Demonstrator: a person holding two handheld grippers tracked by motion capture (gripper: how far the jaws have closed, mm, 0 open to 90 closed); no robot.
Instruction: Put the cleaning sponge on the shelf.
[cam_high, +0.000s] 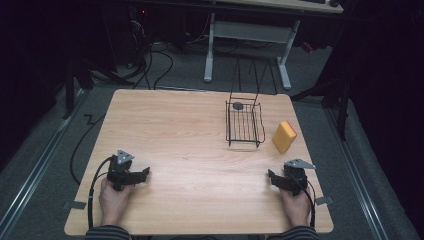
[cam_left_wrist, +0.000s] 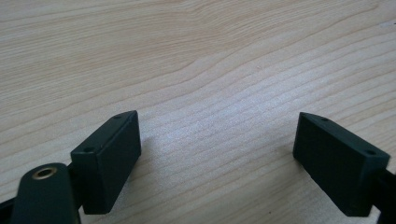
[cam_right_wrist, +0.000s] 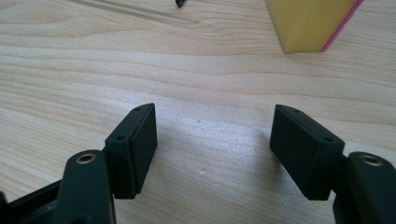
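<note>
Both grippers rest low over the wooden table (cam_high: 190, 135), the left gripper (cam_left_wrist: 217, 154) and right gripper (cam_right_wrist: 212, 144) gaping with nothing between their jaws. Nearest the right one stands a yellow sponge (cam_high: 284, 136), just beside the wire basket (cam_high: 244, 125).
</note>
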